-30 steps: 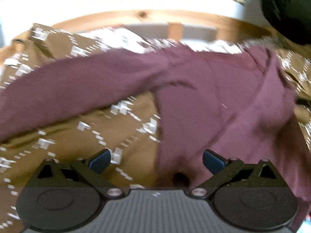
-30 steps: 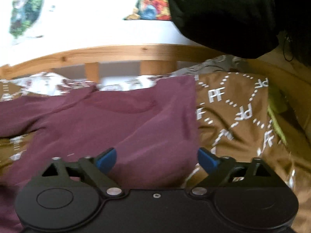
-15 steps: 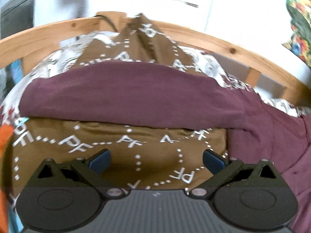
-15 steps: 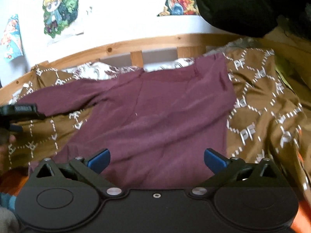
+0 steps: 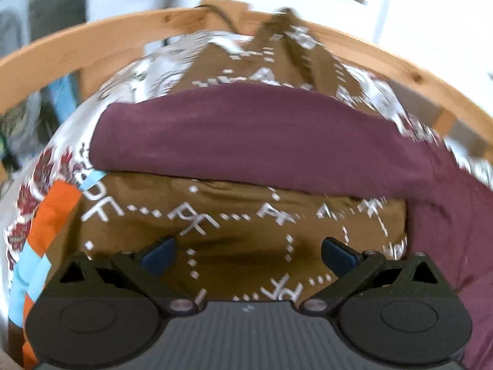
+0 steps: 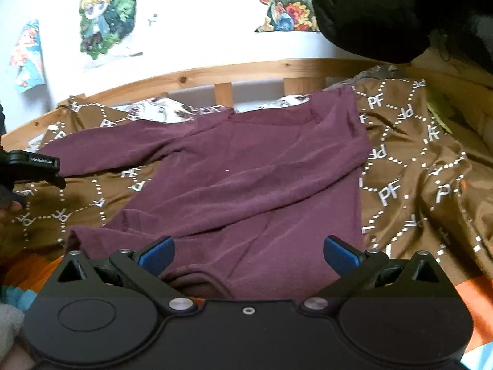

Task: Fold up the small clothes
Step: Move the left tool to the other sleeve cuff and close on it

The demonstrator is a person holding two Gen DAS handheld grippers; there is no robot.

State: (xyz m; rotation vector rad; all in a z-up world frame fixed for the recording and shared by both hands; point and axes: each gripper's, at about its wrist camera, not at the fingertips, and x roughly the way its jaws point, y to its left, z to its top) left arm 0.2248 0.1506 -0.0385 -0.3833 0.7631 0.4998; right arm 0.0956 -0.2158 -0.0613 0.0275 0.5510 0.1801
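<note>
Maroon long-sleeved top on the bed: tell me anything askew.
The maroon long-sleeved top lies lopsided: one sleeve stretches straight out, the other sleeve is already folded diagonally across the front. No damage visible.

A home bedroom: wooden bed frame; patterned bedspread; cartoon posters.

The left wrist view is motion-blurred, smearing the brown blanket's lettering. The maroon long-sleeved top has its bottom hem hidden behind the right gripper, and the left gripper is cut off by the picture's edge.
</note>
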